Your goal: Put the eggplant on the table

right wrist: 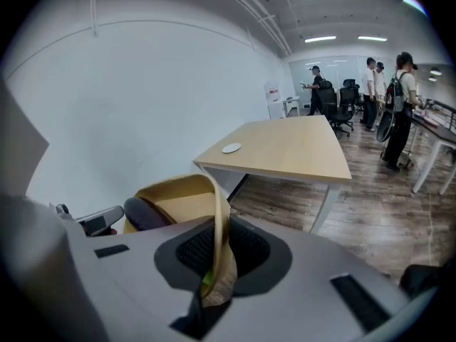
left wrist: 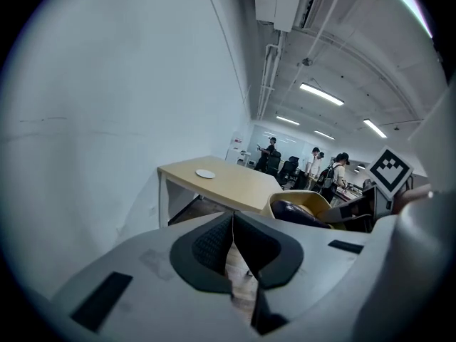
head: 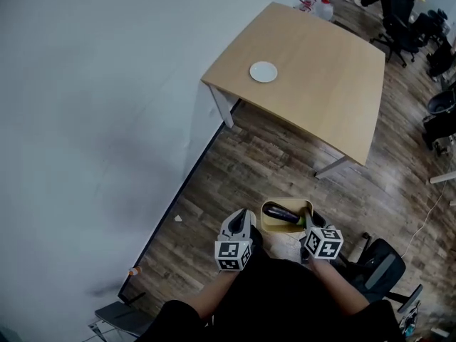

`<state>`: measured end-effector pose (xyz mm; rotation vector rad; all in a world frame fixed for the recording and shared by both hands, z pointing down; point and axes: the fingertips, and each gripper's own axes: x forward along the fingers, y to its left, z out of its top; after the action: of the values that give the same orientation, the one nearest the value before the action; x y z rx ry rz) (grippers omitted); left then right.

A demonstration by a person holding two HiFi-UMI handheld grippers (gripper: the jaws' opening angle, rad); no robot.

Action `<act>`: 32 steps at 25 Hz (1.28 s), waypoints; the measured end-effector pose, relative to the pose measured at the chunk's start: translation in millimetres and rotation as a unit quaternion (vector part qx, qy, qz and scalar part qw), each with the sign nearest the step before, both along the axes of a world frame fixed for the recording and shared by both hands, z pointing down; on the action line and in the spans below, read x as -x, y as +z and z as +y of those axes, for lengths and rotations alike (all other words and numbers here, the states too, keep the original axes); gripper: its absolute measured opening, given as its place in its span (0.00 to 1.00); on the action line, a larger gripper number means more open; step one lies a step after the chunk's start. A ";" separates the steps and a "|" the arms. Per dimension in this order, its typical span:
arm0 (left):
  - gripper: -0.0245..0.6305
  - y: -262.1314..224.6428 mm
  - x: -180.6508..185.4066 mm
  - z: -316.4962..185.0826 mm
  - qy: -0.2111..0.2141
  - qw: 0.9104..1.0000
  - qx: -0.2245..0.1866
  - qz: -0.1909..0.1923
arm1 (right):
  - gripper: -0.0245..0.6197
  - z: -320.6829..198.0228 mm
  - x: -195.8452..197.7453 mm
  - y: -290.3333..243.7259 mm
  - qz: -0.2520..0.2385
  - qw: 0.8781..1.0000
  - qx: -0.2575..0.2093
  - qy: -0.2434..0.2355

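Observation:
A dark purple eggplant [head: 283, 214] lies in a shallow yellow bowl [head: 269, 224] carried above the wooden floor. My right gripper [head: 308, 221] is shut on the bowl's rim [right wrist: 217, 251]; in the right gripper view the eggplant [right wrist: 146, 213] shows at the left inside the bowl. My left gripper [head: 242, 218] is beside the bowl's left side, its jaws shut with nothing between them [left wrist: 231, 246]. In the left gripper view the bowl [left wrist: 306, 204] and eggplant [left wrist: 296, 214] sit to the right. Ahead stands the light wooden table [head: 320, 77] with a small white plate [head: 263, 71] on it.
A white wall [head: 92, 120] runs along the left. Office chairs [head: 406, 20] and several people [right wrist: 388, 84] are beyond the table. A black chair [head: 381, 263] stands close on the right, a grey one [head: 117, 316] at the bottom left. A bottle [head: 324, 7] sits behind the table's far corner.

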<state>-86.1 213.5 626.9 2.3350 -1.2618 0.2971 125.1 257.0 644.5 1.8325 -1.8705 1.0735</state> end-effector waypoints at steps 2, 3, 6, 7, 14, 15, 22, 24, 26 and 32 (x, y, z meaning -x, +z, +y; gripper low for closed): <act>0.06 -3.9 13.7 -20.5 0.002 1.000 0.000 0.002 | 0.17 -20.3 11.3 0.2 -0.018 1.000 0.011 0.011; 0.06 -7.4 21.2 -30.9 0.000 1.000 -0.001 0.004 | 0.17 -30.6 17.2 -0.5 -0.024 1.000 0.015 0.014; 0.06 -17.6 44.4 -59.8 -0.018 1.000 -0.002 0.012 | 0.17 -63.0 33.6 -4.3 -0.024 0.999 0.017 0.013; 0.06 -19.9 51.2 -69.3 -0.025 1.000 -0.002 0.017 | 0.17 -75.1 38.2 -5.8 -0.021 1.000 0.015 0.011; 0.06 -23.4 79.2 -110.3 -0.028 0.999 -0.009 0.034 | 0.17 -135.8 74.1 -10.7 -0.017 1.000 0.006 0.002; 0.06 -23.9 82.4 -114.0 -0.029 0.999 -0.011 0.035 | 0.17 -141.1 78.2 -10.7 -0.017 1.000 0.007 -0.002; 0.06 -18.0 98.5 -128.2 -0.047 0.998 0.004 0.044 | 0.17 -173.6 95.7 -5.3 -0.031 0.999 0.006 -0.006; 0.06 -19.2 101.9 -135.4 -0.055 0.997 0.006 0.048 | 0.17 -185.1 100.7 -4.2 -0.042 0.999 0.006 -0.007; 0.06 -20.5 105.4 -145.4 -0.063 0.997 0.002 0.042 | 0.17 -198.9 103.3 -3.1 -0.045 0.999 0.003 -0.013; 0.06 -22.8 120.0 -190.3 -0.097 0.995 -0.010 0.020 | 0.17 -260.8 99.8 3.3 -0.046 0.998 -0.010 -0.032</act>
<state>-206.1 23.2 604.1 2.2011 -1.4645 0.1734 25.3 -3.8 647.7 1.7478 -1.9847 1.1399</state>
